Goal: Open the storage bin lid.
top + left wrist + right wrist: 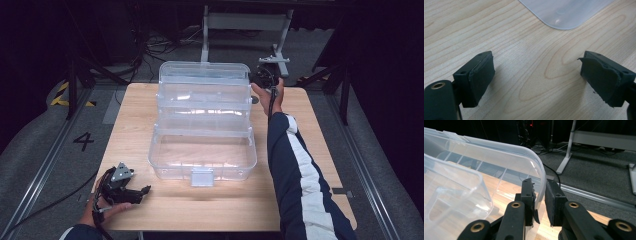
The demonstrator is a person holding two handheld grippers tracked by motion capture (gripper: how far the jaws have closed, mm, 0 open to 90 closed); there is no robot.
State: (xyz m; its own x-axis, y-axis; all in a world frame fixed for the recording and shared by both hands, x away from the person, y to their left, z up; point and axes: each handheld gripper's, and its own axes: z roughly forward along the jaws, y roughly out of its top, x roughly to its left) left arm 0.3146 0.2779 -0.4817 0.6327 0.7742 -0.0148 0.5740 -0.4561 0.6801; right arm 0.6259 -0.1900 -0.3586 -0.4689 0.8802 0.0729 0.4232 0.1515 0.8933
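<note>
Your left gripper point(142, 192) lies nearest the camera, resting at seven o'clock on the table point(300, 200), jaws wide apart and empty, its left pad point(482, 75) over bare wood. At table centre stands the clear box point(202, 150), tiers stepped open. At one o'clock, your right gripper point(539, 200) has its jaws nearly closed astride the lid point(506, 155) rim, pads barely clear of the plastic.
</note>
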